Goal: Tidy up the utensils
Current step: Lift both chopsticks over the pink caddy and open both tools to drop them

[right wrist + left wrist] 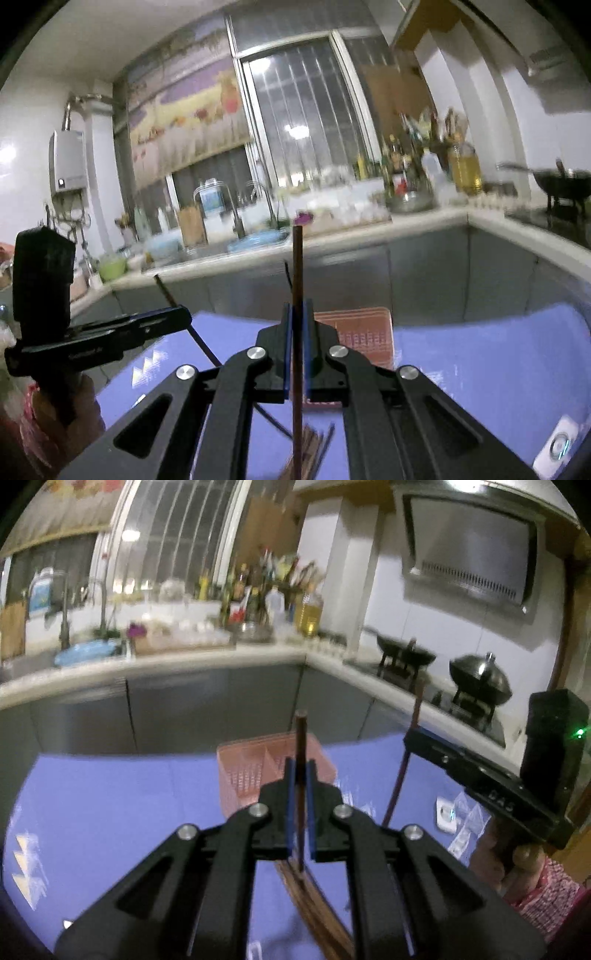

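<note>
My left gripper [300,775] is shut on a dark brown chopstick [301,738] held upright above the blue table. My right gripper [297,317] is shut on another brown chopstick [297,266], also upright. A pink slotted utensil basket [255,771] stands on the table just beyond both grippers; it also shows in the right wrist view [365,332]. A pile of brown chopsticks [314,904] lies on the table under the left gripper and shows below the right gripper [310,446]. The right gripper shows at the right of the left wrist view [417,734], the left gripper at the left of the right wrist view [177,314].
The blue table [110,805] carries clear plastic wrappers [29,867] at the left and a small white device [447,814] at the right. Behind it runs a kitchen counter [184,661] with a sink, bottles and a stove with woks [480,679].
</note>
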The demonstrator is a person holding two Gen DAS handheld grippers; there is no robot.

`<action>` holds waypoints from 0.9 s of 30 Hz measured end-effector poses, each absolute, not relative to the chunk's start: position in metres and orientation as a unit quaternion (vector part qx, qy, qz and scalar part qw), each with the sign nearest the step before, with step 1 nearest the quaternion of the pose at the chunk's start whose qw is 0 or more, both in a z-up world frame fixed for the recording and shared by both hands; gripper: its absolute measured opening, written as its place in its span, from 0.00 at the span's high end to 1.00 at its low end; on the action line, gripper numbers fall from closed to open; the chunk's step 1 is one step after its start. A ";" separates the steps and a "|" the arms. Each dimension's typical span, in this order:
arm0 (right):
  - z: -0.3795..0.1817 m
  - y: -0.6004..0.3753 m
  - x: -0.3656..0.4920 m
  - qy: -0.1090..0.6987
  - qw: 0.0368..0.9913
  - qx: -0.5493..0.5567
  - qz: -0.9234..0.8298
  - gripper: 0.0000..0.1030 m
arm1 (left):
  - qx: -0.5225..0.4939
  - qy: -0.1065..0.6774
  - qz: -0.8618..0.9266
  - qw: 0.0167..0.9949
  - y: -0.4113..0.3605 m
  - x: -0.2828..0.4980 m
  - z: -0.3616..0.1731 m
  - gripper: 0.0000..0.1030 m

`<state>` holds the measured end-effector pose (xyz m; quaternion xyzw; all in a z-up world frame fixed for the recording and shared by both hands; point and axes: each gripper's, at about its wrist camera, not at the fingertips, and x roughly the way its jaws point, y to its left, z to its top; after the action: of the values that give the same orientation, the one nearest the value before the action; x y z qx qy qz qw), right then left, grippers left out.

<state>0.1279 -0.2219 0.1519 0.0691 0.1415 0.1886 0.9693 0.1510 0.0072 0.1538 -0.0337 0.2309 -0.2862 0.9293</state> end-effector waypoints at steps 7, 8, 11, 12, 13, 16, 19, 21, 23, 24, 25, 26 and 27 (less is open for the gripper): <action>0.212 -0.210 0.195 0.057 0.984 0.069 0.156 0.95 | -0.020 0.149 -0.251 0.956 0.002 0.188 0.225 0.95; 0.211 -0.207 0.205 0.051 0.986 0.065 0.148 0.95 | -0.018 0.149 -0.245 0.958 0.000 0.197 0.226 0.95; 0.195 -0.196 0.241 0.059 0.988 0.051 0.135 0.95 | -0.011 0.163 -0.230 0.959 -0.006 0.225 0.216 0.95; 0.186 -0.194 0.249 0.066 0.988 0.047 0.133 0.95 | -0.007 0.170 -0.226 0.959 -0.009 0.234 0.209 0.95; 0.173 -0.191 0.262 0.083 0.987 0.042 0.131 0.95 | -0.004 0.183 -0.222 0.958 -0.013 0.244 0.199 0.95; 0.133 -0.196 0.283 0.137 0.980 0.061 0.134 0.95 | -0.001 0.226 -0.216 0.950 -0.019 0.266 0.166 0.95; 0.105 -0.199 0.284 0.167 0.973 0.072 0.142 0.95 | 0.003 0.261 -0.211 0.942 -0.024 0.277 0.131 0.95; 0.094 -0.203 0.280 0.174 0.970 0.087 0.147 0.94 | 0.007 0.280 -0.203 0.938 -0.027 0.281 0.116 0.90; 0.091 -0.208 0.276 0.180 0.967 0.102 0.146 0.90 | 0.009 0.292 -0.192 0.937 -0.027 0.283 0.106 0.62; 0.092 -0.209 0.275 0.184 0.966 0.110 0.146 0.87 | 0.007 0.289 -0.184 0.939 -0.026 0.282 0.107 0.47; 0.094 -0.210 0.274 0.187 0.965 0.116 0.145 0.77 | 0.000 0.278 -0.173 0.945 -0.022 0.280 0.111 0.46; 0.097 -0.213 0.272 0.187 0.964 0.123 0.142 0.57 | -0.004 0.269 -0.169 0.948 -0.018 0.277 0.117 0.46; 0.101 -0.216 0.268 0.181 0.965 0.130 0.138 0.45 | -0.007 0.263 -0.169 0.950 -0.016 0.273 0.122 0.46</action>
<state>0.2680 -0.2162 0.1008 0.1298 0.1807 0.1377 0.9652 0.2734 -0.0163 0.1219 -0.0069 0.2632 -0.1688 0.9498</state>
